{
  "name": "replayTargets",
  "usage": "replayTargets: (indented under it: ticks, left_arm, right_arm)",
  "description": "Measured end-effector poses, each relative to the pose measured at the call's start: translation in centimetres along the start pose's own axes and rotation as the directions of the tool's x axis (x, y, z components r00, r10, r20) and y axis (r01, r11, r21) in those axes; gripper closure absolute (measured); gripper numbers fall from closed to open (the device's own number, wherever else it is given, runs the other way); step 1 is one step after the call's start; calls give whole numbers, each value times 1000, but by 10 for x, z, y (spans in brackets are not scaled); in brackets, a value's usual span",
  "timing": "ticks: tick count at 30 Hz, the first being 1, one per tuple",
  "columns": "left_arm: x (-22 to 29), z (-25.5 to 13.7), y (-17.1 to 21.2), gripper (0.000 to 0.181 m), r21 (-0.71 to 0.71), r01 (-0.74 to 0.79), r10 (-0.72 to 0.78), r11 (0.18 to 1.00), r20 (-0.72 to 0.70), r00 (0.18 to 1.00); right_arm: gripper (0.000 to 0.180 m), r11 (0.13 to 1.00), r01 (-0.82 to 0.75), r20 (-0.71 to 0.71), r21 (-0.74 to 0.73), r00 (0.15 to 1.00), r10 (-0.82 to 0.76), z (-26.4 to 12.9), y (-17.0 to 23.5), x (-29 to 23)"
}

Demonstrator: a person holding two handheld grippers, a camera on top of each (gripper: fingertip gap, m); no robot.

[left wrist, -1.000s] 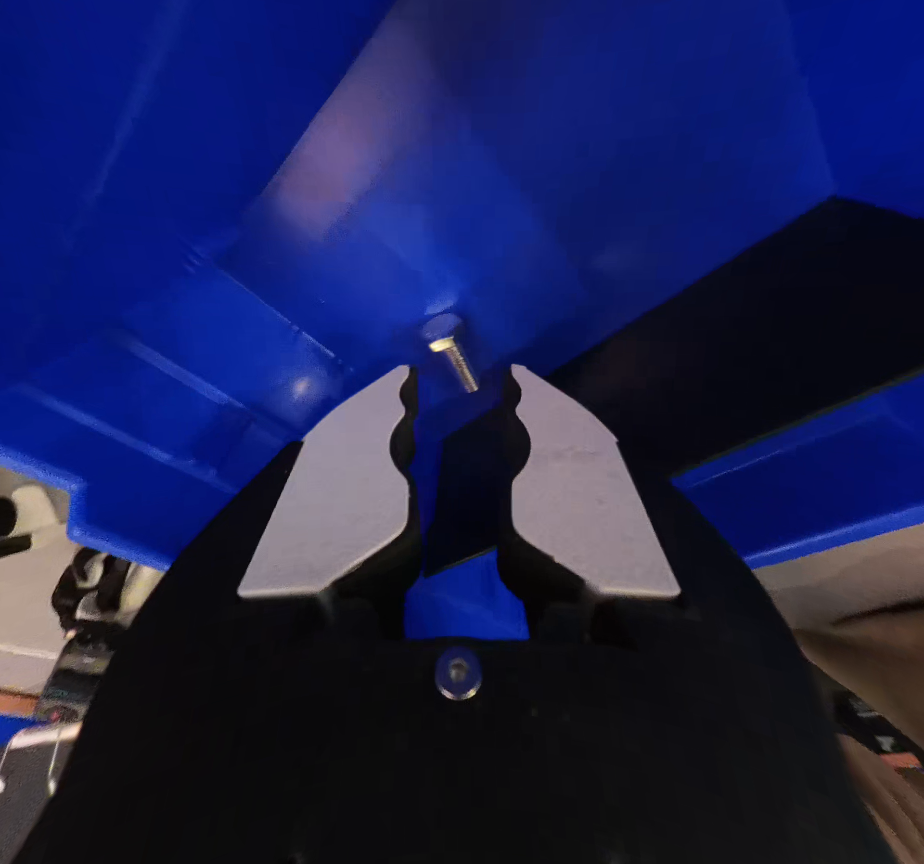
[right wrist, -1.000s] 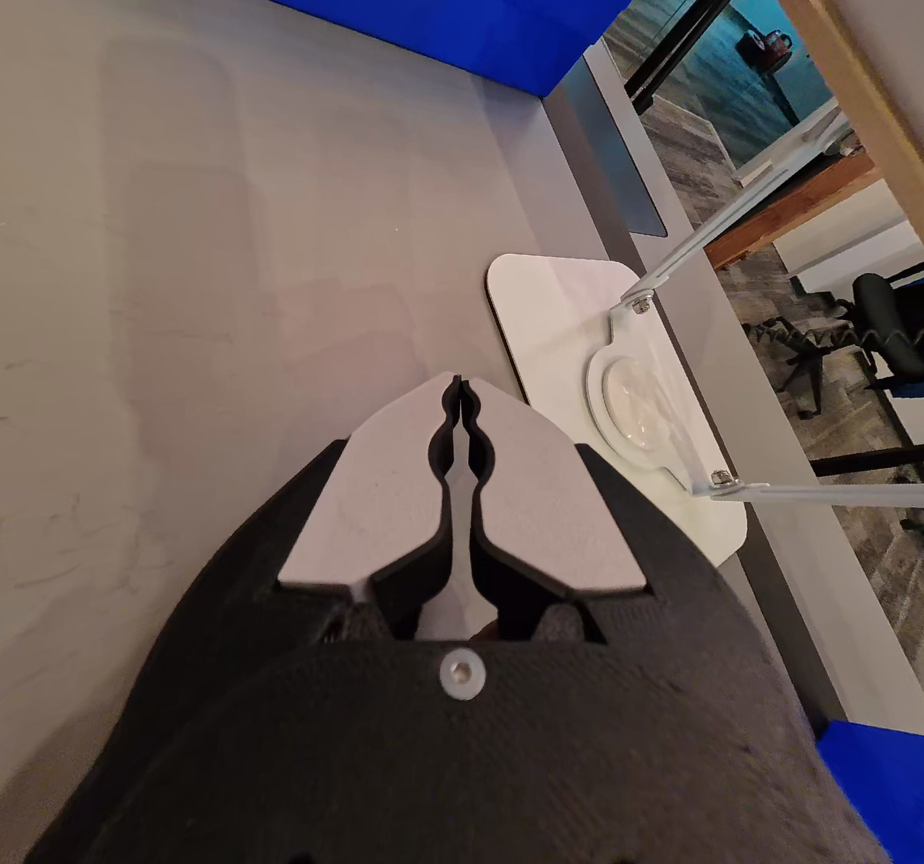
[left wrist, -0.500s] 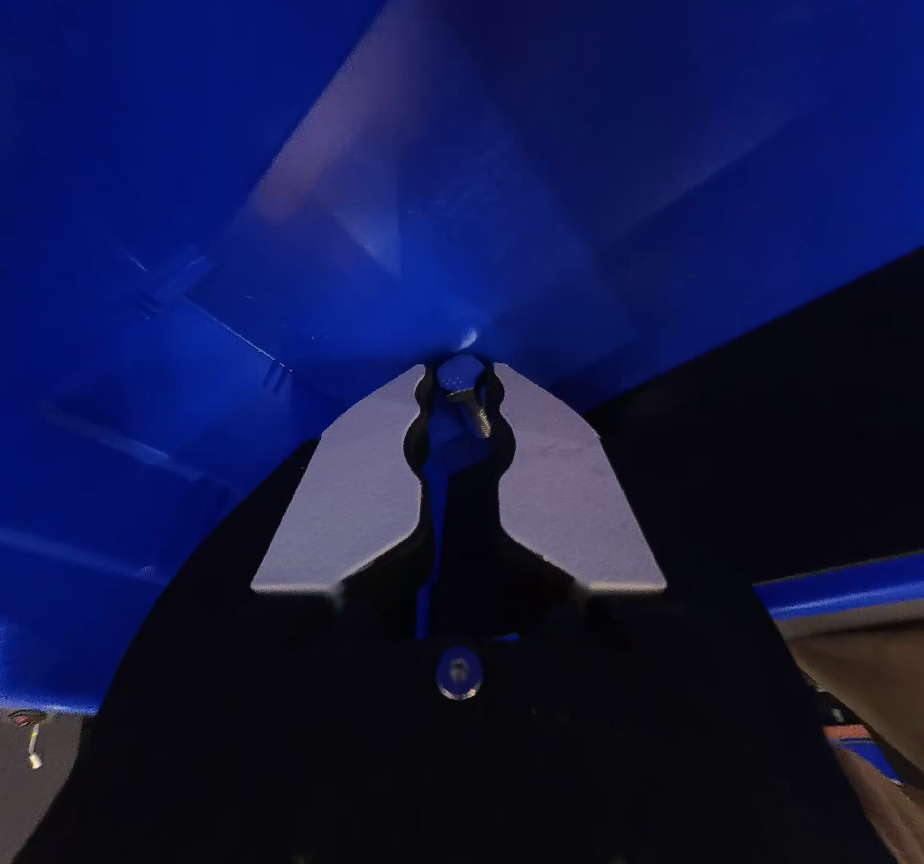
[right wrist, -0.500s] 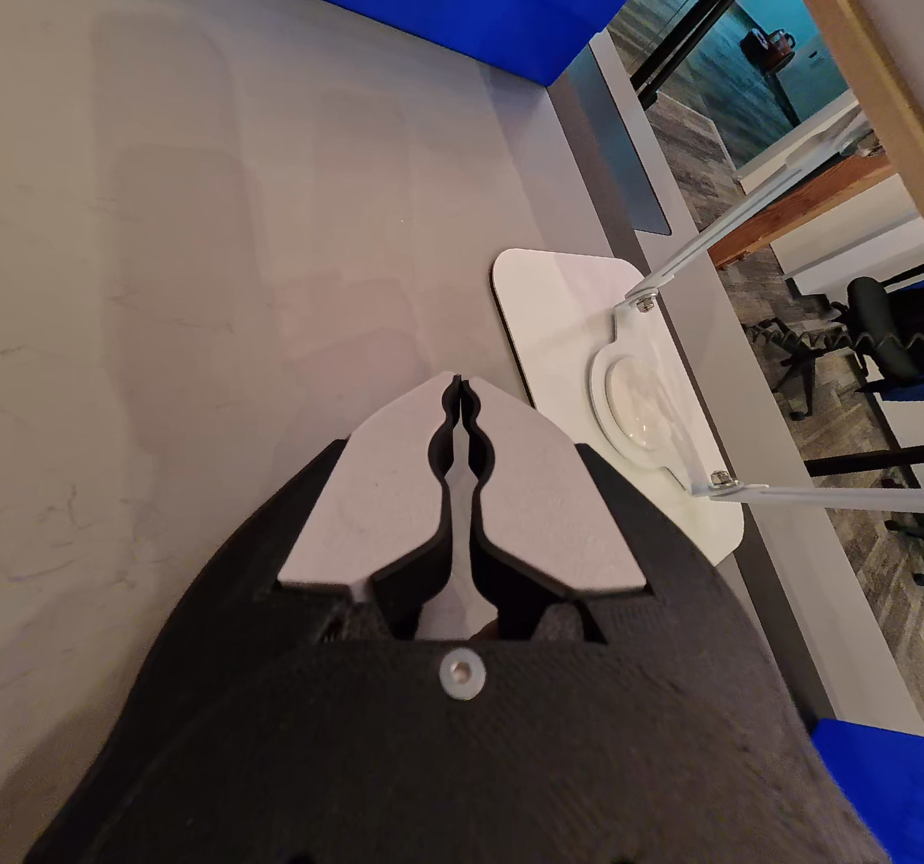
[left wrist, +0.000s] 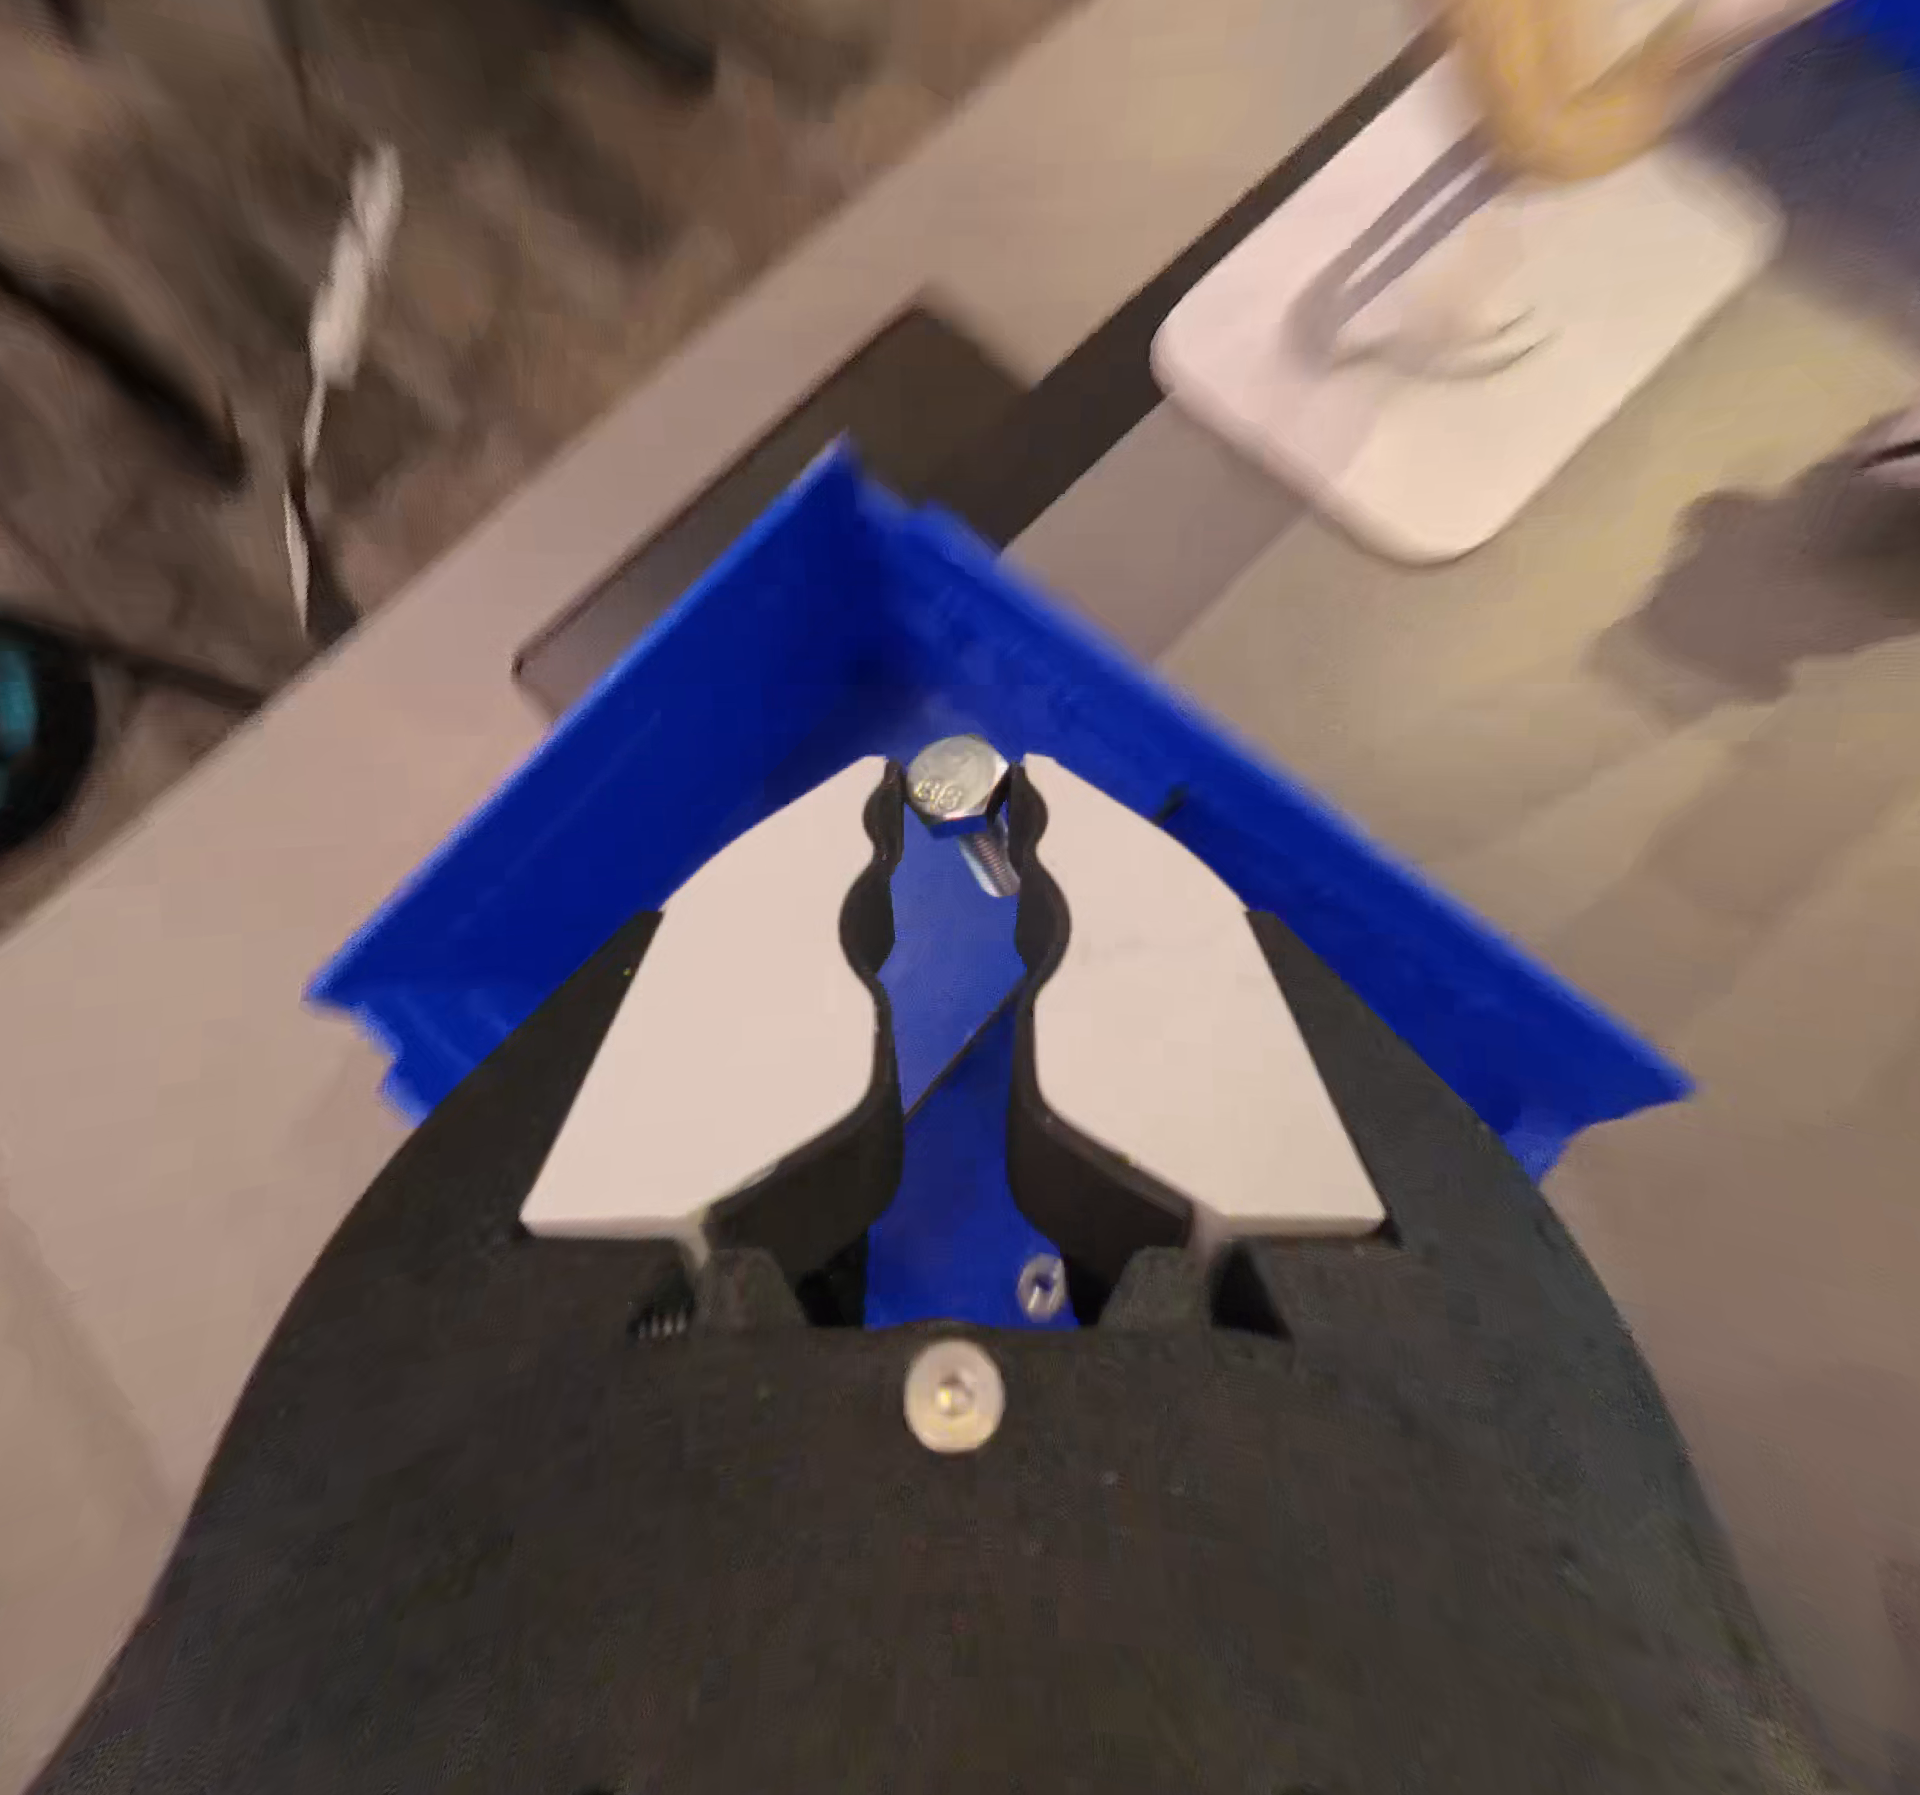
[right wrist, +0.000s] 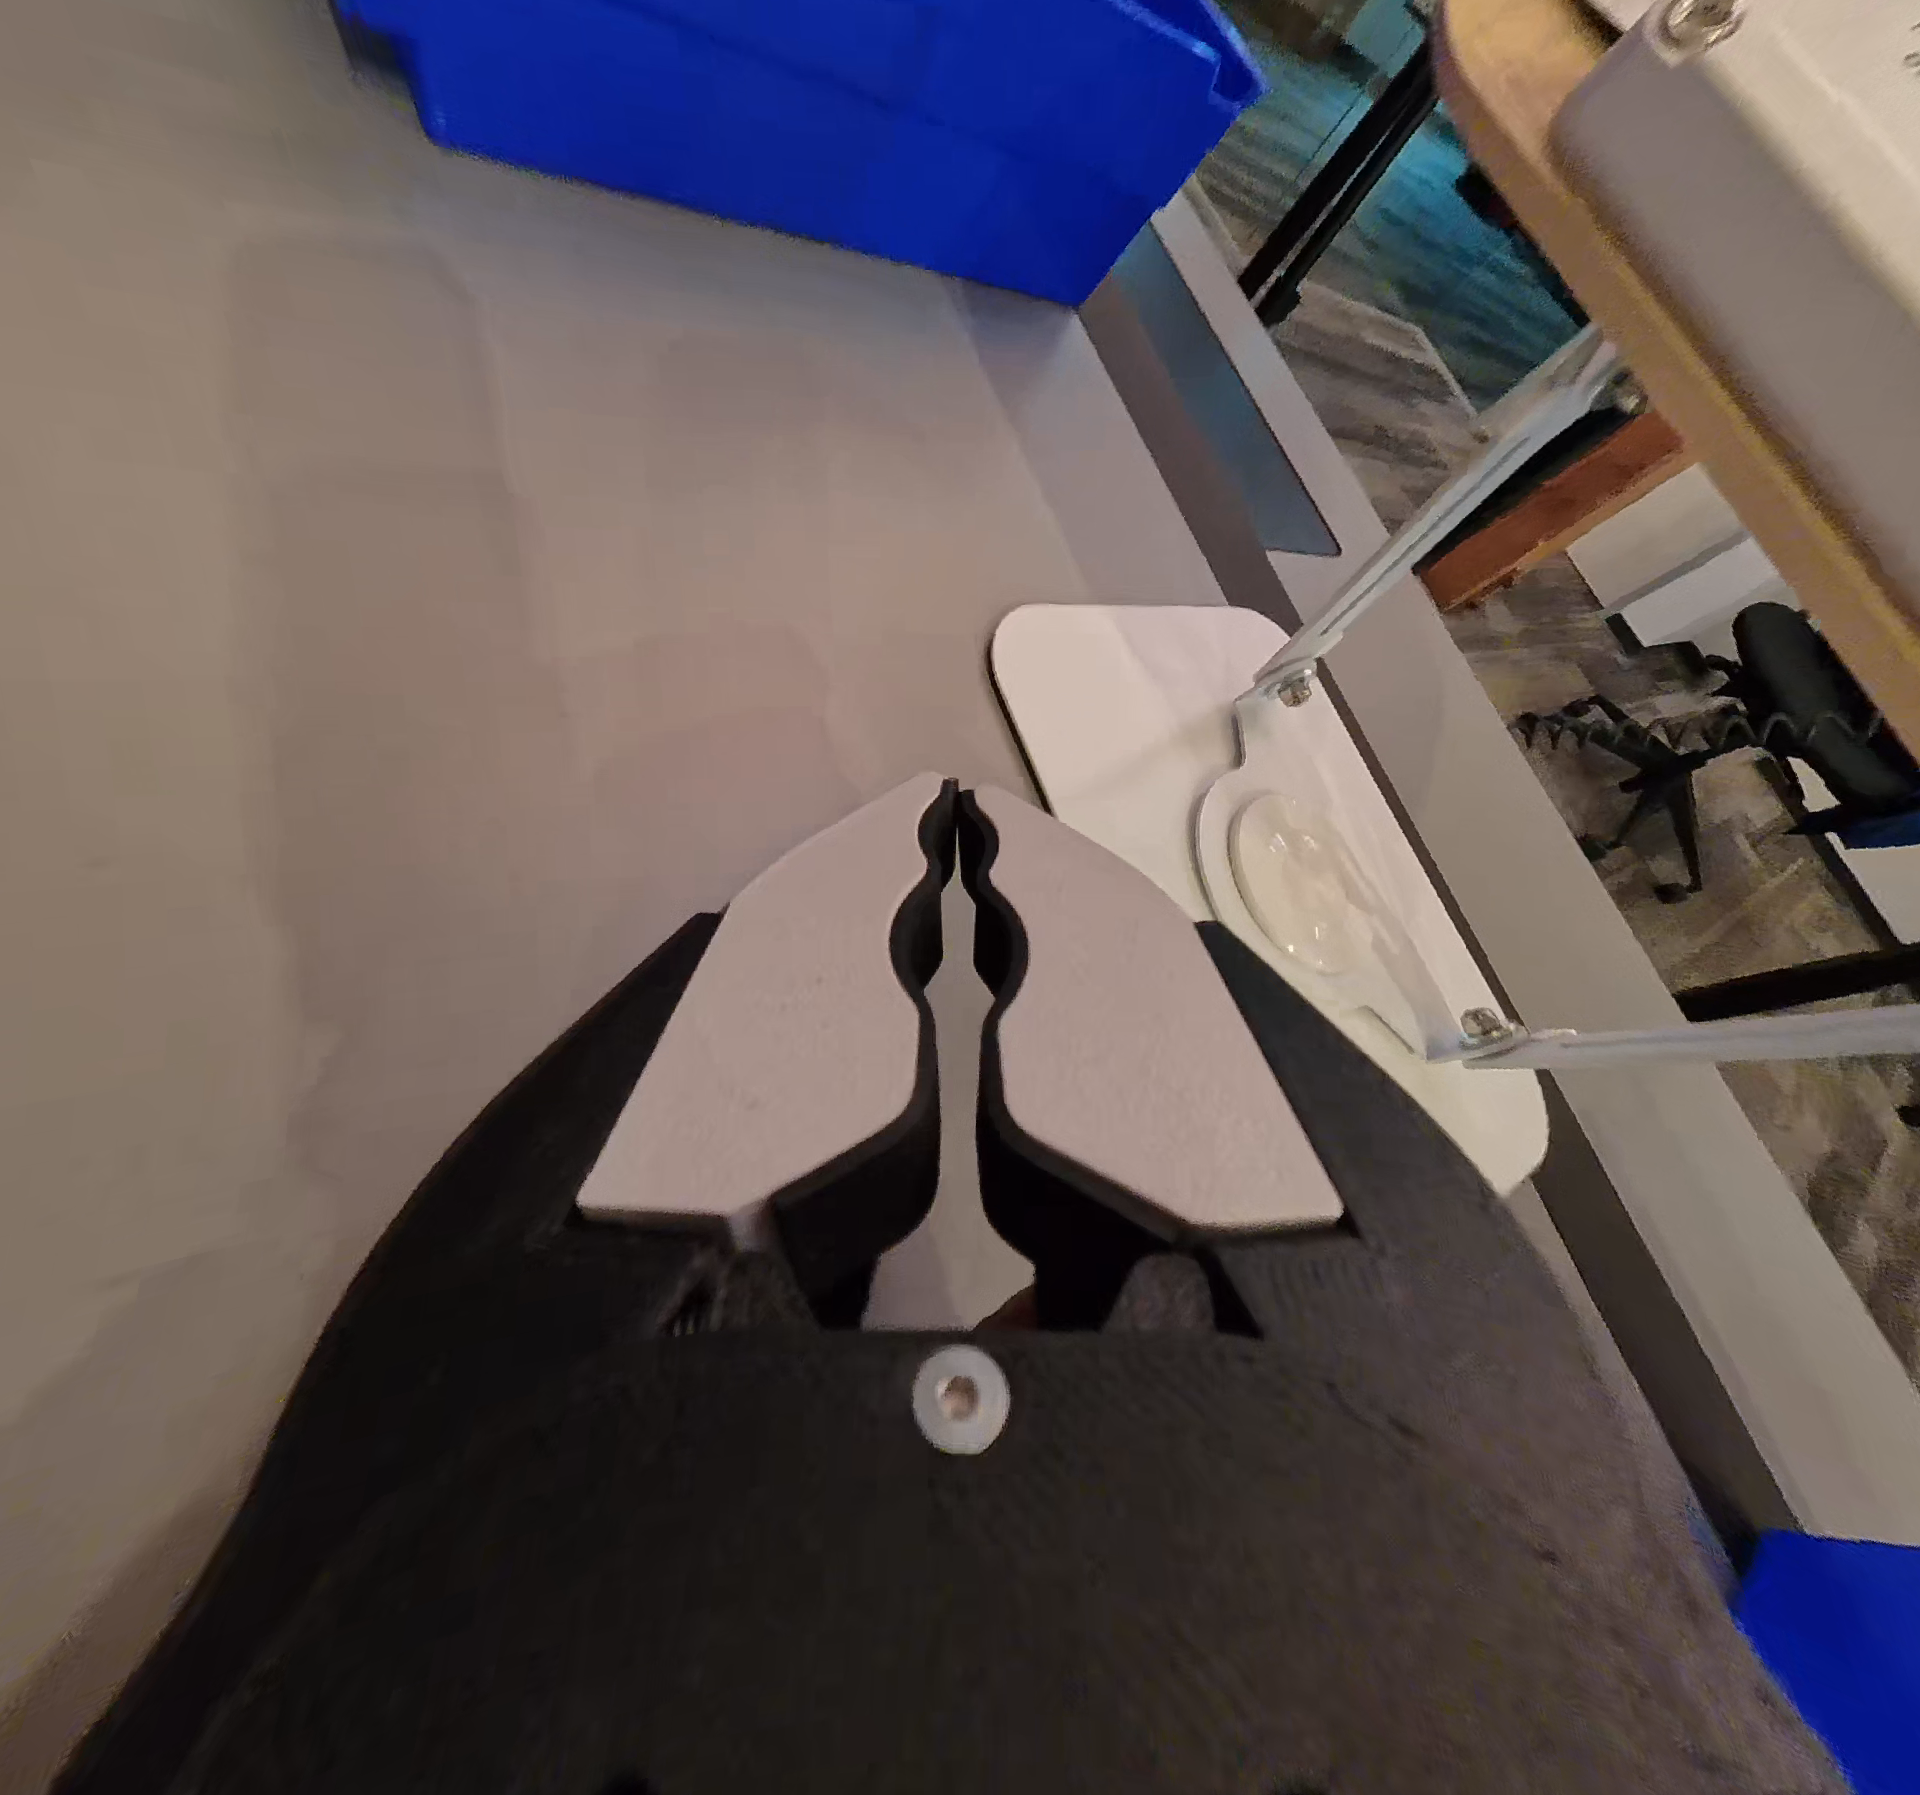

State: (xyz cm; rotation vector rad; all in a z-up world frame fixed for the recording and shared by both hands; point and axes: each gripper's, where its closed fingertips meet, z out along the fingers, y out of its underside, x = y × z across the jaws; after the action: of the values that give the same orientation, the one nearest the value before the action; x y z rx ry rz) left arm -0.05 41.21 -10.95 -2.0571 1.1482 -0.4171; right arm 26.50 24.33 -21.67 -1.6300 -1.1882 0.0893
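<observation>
a small silver hex bolt [left wrist: 958,803] sits pinched at the tips of the left gripper [left wrist: 956,789], mid-frame, above the corner of a blue bin [left wrist: 727,706]. what might be a nut [left wrist: 1042,1285] lies low in the bin, too blurry to call. the right gripper [right wrist: 958,795] is clenched on nothing over the grey table [right wrist: 416,654], with a white plate [right wrist: 1122,706] just right and another blue bin [right wrist: 779,62] at the top.

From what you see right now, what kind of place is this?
Probably an office or workshop used for parts sorting. A grey table carries a blue bin, the left gripper holds a hex bolt, and an office chair stands on the floor beyond.
</observation>
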Motion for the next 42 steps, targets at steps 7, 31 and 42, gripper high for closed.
replayTargets:
  ticks: [7,31,42]
  left_arm:
    - [121,-40,-54,162,471,15,68,882,-159,985]
    - [345,80,-22,162,447,107,119,888,-449,885]
    - [350,80,-14,161,437,106,139,893,-492,859]
  right_arm:
    - [179,960,-191,92,205,980,175,-13,-58,-15]
    - [153,950,-259,249,172,945,213,-42,-44,-67]
    - [170,981,-153,191,123,973,128,-44,-37,-58]
